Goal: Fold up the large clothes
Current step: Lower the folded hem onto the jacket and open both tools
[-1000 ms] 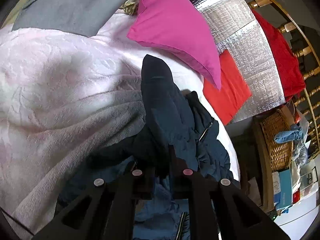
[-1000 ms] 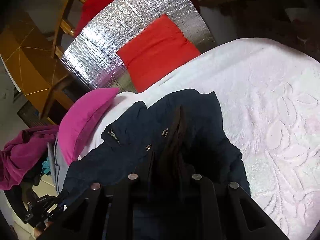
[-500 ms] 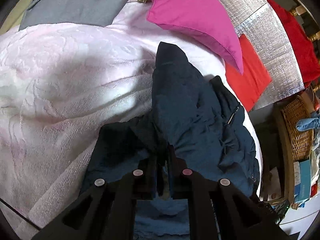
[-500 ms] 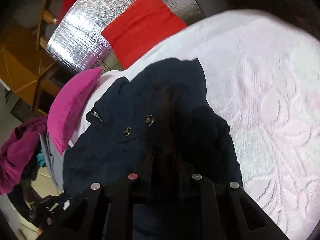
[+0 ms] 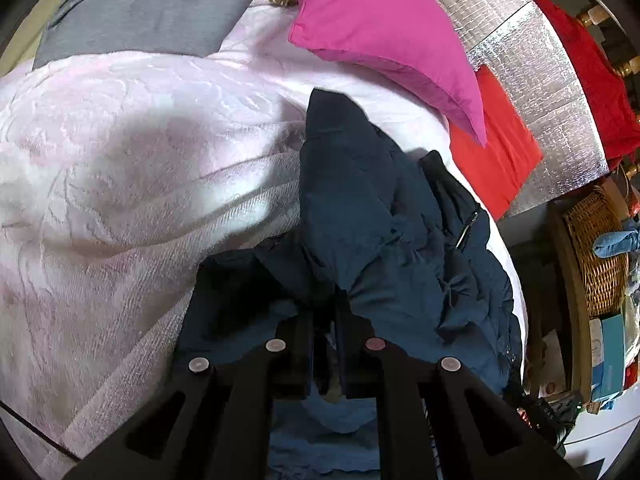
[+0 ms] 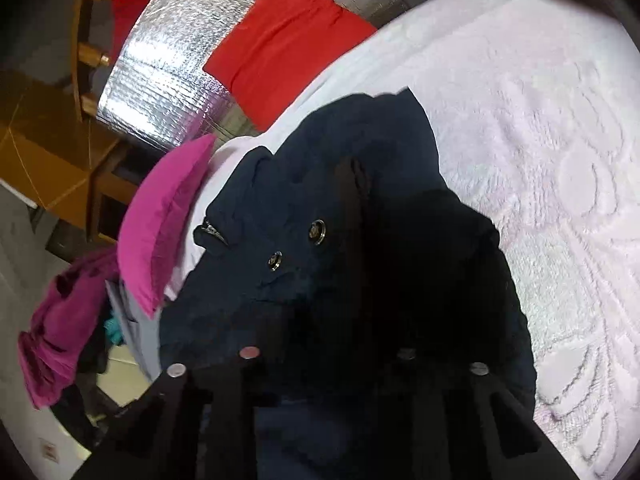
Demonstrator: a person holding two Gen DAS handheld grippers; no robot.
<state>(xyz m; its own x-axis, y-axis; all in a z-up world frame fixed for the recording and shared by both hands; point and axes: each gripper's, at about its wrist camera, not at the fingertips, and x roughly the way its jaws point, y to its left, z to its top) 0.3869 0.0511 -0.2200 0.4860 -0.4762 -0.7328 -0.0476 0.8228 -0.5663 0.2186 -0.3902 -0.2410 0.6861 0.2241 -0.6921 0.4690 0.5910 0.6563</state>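
Pinching the navy jacket [image 5: 352, 216] – left hand-held gripper [image 5: 324, 312] and right hand-held gripper [image 6: 328, 344] both clamped

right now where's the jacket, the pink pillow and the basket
jacket [image 5: 352, 216] left wrist view, its upper fabric
pink pillow [image 5: 380, 28] left wrist view, middle of its face
basket [image 5: 600, 248] left wrist view, its woven side

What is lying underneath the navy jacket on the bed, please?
The navy jacket lies on a pale pink textured bedspread, which shows all around it. A magenta pillow sits beyond it. Whatever is directly beneath the bunched fabric is covered.
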